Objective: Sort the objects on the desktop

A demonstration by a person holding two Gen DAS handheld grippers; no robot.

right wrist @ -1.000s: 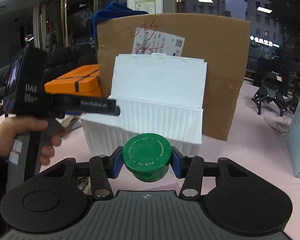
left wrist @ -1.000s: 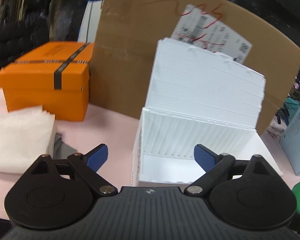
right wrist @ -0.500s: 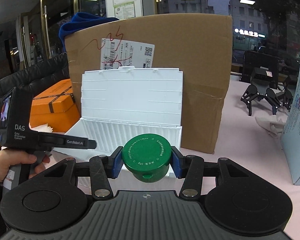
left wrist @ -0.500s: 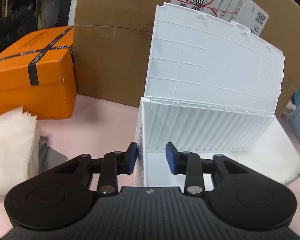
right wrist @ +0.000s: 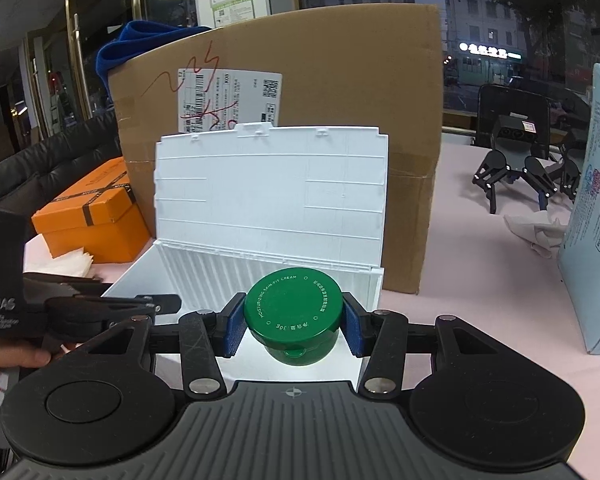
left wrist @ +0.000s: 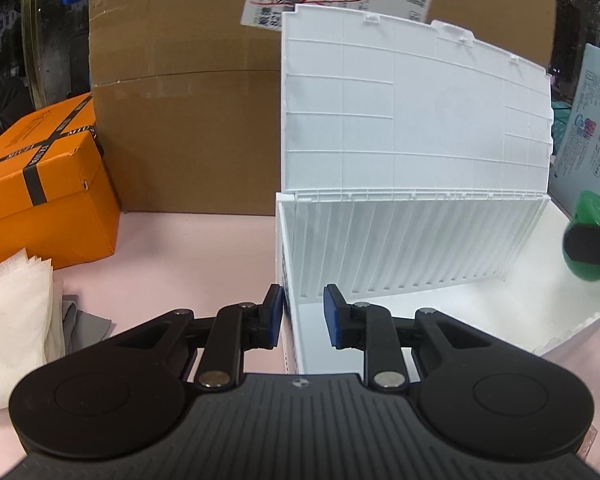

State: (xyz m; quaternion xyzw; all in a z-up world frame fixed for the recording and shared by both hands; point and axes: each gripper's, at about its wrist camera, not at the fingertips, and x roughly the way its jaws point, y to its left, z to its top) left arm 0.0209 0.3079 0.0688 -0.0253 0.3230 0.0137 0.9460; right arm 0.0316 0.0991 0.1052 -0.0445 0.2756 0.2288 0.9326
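Observation:
A white plastic storage box (left wrist: 412, 248) stands open on the pink table, its lid (right wrist: 272, 184) upright. My left gripper (left wrist: 302, 316) is shut on the box's left wall (left wrist: 290, 300), one pad outside and one inside. My right gripper (right wrist: 292, 322) is shut on a green cream jar (right wrist: 294, 314) and holds it over the box's open inside, near the right end. The jar also shows at the right edge of the left wrist view (left wrist: 592, 236). The box floor (left wrist: 440, 328) looks bare.
A large cardboard box (right wrist: 340, 92) stands right behind the white box. An orange gift box (left wrist: 36, 184) and folded white tissues (left wrist: 12, 316) lie to the left. A light blue carton (right wrist: 596, 232) and black robot parts (right wrist: 516, 172) are to the right.
My left gripper went from wide open to shut on the box's left wall. My right gripper carried the green jar forward until it hangs over the box's inside.

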